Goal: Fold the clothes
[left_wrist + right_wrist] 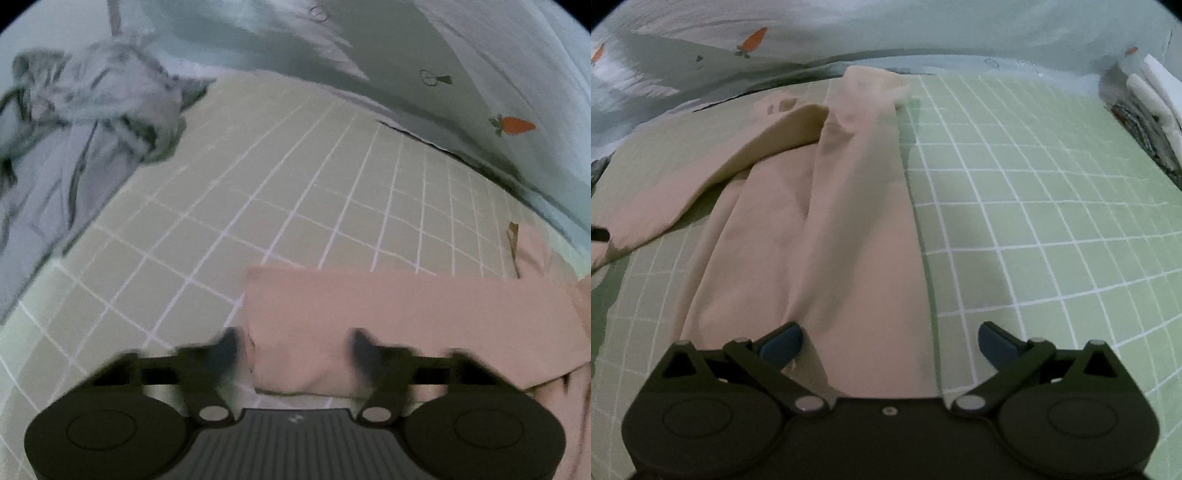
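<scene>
My left gripper and right gripper hold their jaws released over soft beige trousers. They lie creased on the green gridded sheet.

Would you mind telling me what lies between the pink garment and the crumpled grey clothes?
Only bare green gridded mat separates the pink garment from the crumpled grey clothes, in the left wrist view.
</scene>
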`<act>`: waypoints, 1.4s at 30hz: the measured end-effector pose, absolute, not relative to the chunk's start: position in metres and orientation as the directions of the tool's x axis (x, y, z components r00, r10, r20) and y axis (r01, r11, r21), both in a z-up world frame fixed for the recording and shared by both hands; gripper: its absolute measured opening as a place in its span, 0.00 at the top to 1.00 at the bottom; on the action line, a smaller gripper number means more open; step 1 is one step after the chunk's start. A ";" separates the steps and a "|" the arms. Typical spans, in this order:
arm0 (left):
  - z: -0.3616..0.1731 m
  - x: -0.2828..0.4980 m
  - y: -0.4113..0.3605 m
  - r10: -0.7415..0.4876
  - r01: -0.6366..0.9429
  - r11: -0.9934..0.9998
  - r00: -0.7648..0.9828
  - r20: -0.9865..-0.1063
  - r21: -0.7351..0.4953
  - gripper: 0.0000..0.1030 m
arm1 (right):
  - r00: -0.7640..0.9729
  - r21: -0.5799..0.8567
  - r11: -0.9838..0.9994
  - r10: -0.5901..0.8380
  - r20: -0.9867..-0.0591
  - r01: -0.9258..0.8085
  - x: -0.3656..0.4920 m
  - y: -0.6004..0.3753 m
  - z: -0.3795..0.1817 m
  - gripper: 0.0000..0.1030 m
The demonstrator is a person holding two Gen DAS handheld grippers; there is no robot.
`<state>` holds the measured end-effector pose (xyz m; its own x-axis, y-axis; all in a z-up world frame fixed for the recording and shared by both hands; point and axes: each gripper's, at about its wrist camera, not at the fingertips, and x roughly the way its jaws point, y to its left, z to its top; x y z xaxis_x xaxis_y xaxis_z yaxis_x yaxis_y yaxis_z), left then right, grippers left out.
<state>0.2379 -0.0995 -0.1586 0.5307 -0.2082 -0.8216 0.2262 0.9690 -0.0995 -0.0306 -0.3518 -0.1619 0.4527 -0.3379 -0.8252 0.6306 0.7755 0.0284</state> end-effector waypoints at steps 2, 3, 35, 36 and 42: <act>-0.154 0.236 -0.101 -0.236 0.247 0.962 0.526 -0.817 -0.118 0.97 | 0.455 0.031 0.777 -0.336 -0.825 0.629 -0.031 -0.352 -0.161 0.00; -0.150 0.234 -0.100 -0.264 0.254 0.956 0.524 -0.810 -0.148 0.97 | 0.461 0.032 0.779 -0.336 -0.821 0.626 -0.032 -0.352 -0.160 0.00; -0.130 -0.053 -0.217 -0.451 0.741 0.648 0.191 -0.872 -0.173 0.71 | 0.610 0.145 0.814 -0.291 -0.737 0.563 -0.177 -0.385 -0.129 0.00; -0.129 -0.053 -0.213 -0.447 0.734 0.658 0.200 -0.872 -0.169 0.61 | 0.617 0.149 0.822 -0.280 -0.735 0.550 -0.177 -0.383 -0.129 0.00; -0.124 -0.053 -0.187 -0.416 0.695 0.707 0.261 -0.871 -0.130 0.40 | 0.696 0.230 0.850 -0.202 -0.689 0.474 -0.164 -0.365 -0.121 0.04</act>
<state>-0.0528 -0.1869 -0.1239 0.2607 -0.4165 -0.8710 0.6954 0.7068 -0.1299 -0.1644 -0.3649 -0.1212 0.6959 -0.2015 -0.6892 0.4738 0.8501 0.2299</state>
